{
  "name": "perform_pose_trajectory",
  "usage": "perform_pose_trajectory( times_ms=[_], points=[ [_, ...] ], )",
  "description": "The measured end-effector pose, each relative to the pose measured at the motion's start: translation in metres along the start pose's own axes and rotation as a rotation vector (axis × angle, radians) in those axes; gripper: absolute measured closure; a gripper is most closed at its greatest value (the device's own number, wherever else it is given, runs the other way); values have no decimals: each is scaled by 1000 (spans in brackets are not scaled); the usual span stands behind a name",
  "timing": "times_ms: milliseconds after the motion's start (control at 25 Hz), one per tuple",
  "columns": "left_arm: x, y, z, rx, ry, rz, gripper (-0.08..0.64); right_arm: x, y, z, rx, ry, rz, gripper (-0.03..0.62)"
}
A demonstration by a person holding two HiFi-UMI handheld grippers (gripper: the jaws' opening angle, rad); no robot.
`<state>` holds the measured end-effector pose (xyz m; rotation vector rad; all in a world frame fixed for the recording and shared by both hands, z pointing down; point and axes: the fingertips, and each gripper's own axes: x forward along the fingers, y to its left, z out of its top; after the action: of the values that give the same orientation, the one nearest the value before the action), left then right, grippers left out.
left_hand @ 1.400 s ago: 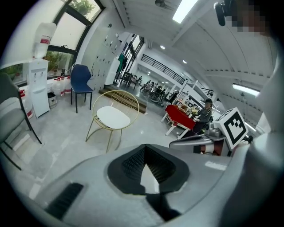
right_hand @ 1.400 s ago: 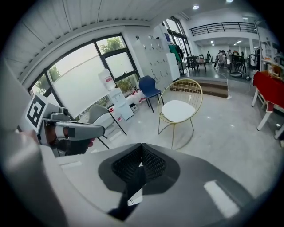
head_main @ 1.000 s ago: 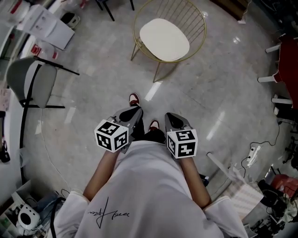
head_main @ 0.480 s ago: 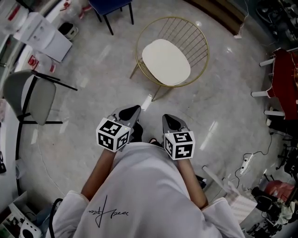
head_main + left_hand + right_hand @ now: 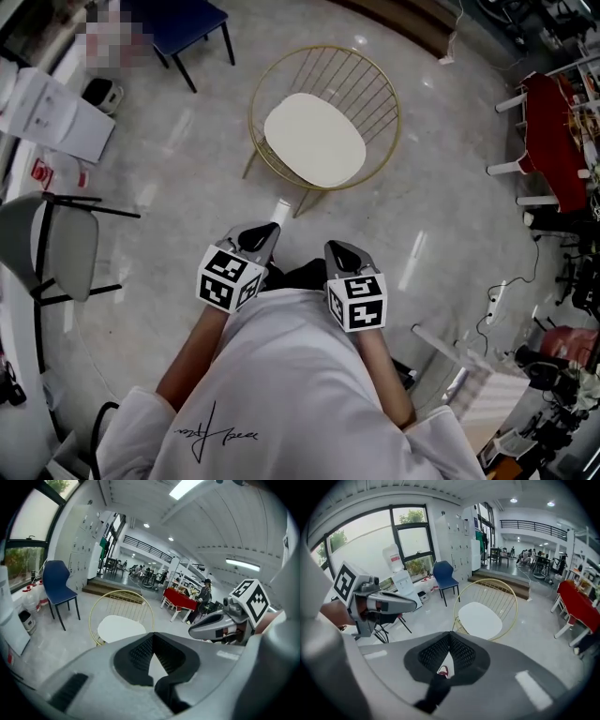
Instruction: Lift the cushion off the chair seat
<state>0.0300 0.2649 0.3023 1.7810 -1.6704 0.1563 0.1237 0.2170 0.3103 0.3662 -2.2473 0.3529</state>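
A cream cushion (image 5: 314, 139) lies on the seat of a round gold wire chair (image 5: 380, 89) a little ahead of me on the pale floor. The same cushion (image 5: 121, 628) and chair (image 5: 101, 603) show in the left gripper view, and the cushion (image 5: 480, 619) and chair (image 5: 508, 598) again in the right gripper view. My left gripper (image 5: 265, 230) and right gripper (image 5: 339, 248) are held side by side in front of my body, both shut with nothing in them, short of the chair. The left gripper (image 5: 153, 633) and right gripper (image 5: 450, 633) tips meet.
A blue chair (image 5: 183, 23) stands at the back left, a grey chair (image 5: 56, 244) at the left. A red-covered table (image 5: 553, 131) is at the right, with cables and gear (image 5: 553, 375) on the floor at lower right. White boxes (image 5: 47, 117) sit at far left.
I have walked toward the gold chair with both grippers carried forward. The chair now sits nearer and lower in the head view. Both grippers stay shut.
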Motion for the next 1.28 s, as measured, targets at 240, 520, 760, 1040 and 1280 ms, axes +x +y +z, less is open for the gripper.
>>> perform_pose_trajectory(
  times_ms=[240, 520, 760, 1040, 1280],
  points=[
    [17, -9, 7, 17, 21, -80, 560, 6, -4, -12, 53, 46, -3, 584],
    [35, 14, 9, -15, 62, -52, 560, 31, -27, 11, 85, 27, 6, 584],
    [55, 46, 42, -31, 60, 5, 560, 57, -51, 59, 53, 4, 38, 584],
    [97, 71, 90, -29, 70, 10, 560, 75, -97, 100, 88, -4, 46, 584],
    [142, 72, 127, -10, 67, -6, 560, 85, -148, 122, 138, -34, 28, 584]
  ],
)
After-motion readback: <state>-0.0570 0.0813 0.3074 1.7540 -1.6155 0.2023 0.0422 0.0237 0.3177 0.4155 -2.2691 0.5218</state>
